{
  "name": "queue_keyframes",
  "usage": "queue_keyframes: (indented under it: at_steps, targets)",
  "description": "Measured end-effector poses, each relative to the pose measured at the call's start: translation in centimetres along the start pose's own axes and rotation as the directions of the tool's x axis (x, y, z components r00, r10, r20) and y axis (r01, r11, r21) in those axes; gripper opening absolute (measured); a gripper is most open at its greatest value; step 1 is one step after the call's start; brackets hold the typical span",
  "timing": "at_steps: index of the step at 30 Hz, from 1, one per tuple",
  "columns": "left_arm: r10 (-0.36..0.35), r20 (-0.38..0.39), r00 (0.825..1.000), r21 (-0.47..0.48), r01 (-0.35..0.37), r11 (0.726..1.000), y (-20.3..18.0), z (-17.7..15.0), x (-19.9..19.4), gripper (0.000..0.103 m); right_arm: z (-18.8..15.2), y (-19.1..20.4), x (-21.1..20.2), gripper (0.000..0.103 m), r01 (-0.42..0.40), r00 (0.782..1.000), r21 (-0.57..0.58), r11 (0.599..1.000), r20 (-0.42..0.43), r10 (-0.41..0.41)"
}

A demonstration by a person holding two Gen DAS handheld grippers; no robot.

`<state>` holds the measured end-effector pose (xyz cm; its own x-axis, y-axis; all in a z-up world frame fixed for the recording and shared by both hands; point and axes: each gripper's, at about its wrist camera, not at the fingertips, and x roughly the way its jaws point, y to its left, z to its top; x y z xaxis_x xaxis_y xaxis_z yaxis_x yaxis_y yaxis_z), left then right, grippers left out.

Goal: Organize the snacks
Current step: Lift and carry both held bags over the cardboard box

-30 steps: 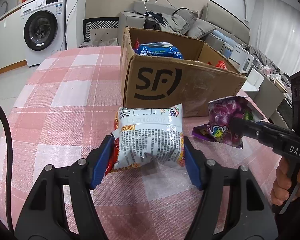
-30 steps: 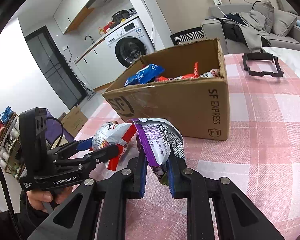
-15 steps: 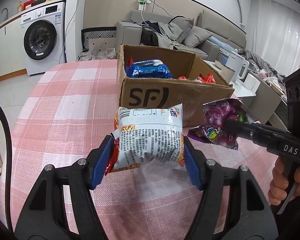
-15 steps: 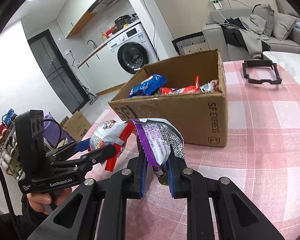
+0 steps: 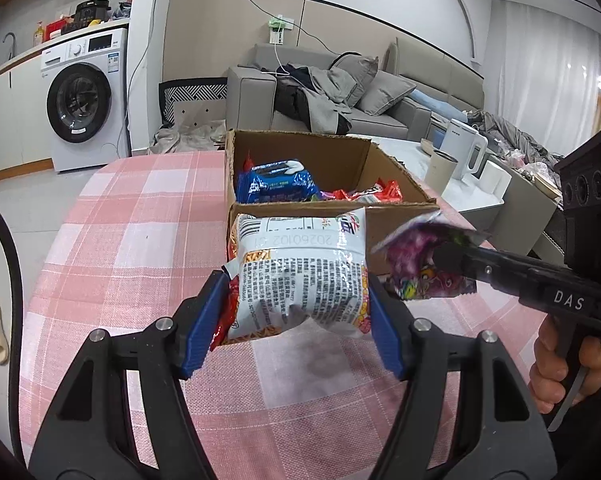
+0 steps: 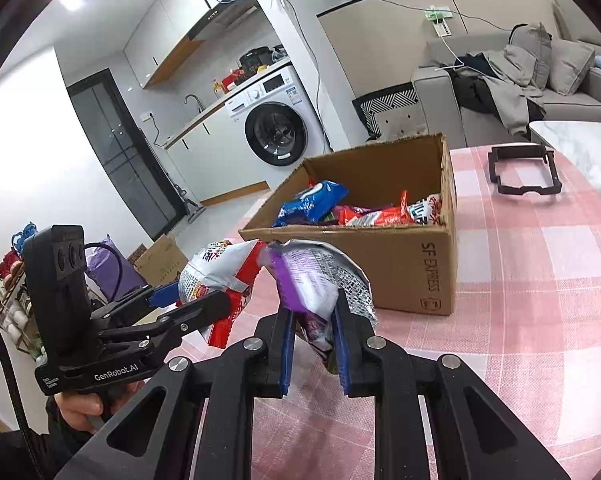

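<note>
My left gripper (image 5: 296,308) is shut on a white and red snack bag (image 5: 300,276) and holds it above the pink checked table, just in front of the cardboard box (image 5: 332,148). My right gripper (image 6: 312,320) is shut on a purple snack bag (image 6: 312,280), also raised near the box's front wall (image 6: 404,272). The box holds a blue packet (image 5: 276,180) and several red packets (image 6: 372,214). The right gripper also shows in the left wrist view (image 5: 440,258), and the left gripper in the right wrist view (image 6: 192,300).
The box stands mid-table on the pink checked cloth (image 5: 140,224). A black plastic frame (image 6: 524,172) lies on the table beyond the box. A beige cup (image 5: 440,170) and white kettle (image 5: 464,152) stand on a side table to the right. A washing machine (image 5: 84,100) and sofa (image 5: 340,96) stand behind.
Both grippers have risen with their bags, so the box's open top and contents show more from above. The grips have not changed.
</note>
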<state>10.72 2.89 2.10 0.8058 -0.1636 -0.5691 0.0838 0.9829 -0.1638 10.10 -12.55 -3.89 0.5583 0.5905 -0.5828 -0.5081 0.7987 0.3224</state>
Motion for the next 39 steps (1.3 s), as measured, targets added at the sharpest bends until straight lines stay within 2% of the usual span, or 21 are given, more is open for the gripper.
queue_keyframes:
  at_steps: [9, 19, 32, 39]
  targets:
    - [-0.002, 0.001, 1.000, -0.002, 0.002, 1.000, -0.4, 0.3, -0.7, 0.065, 0.1, 0.3, 0.0, 0.016, 0.003, 1.000, -0.011, 1.000, 0.003, -0.003]
    - [0.000, 0.044, 0.999, -0.020, 0.001, 1.000, -0.6, 1.8, -1.5, 0.065, 1.5, 0.4, -2.7, 0.016, -0.022, 0.996, 0.006, 1.000, 0.089, 0.022]
    - [0.010, 0.097, 0.995, -0.021, -0.008, 1.000, -1.0, 6.6, -1.8, 0.065, 4.8, 1.6, -3.8, 0.016, -0.001, 0.988, -0.023, 1.000, 0.157, 0.005]
    - [0.012, 0.108, 0.994, -0.014, -0.010, 1.000, -1.1, 9.4, -0.3, 0.065, 6.9, 2.3, -3.9, 0.016, 0.013, 0.982, -0.037, 0.999, 0.189, -0.005]
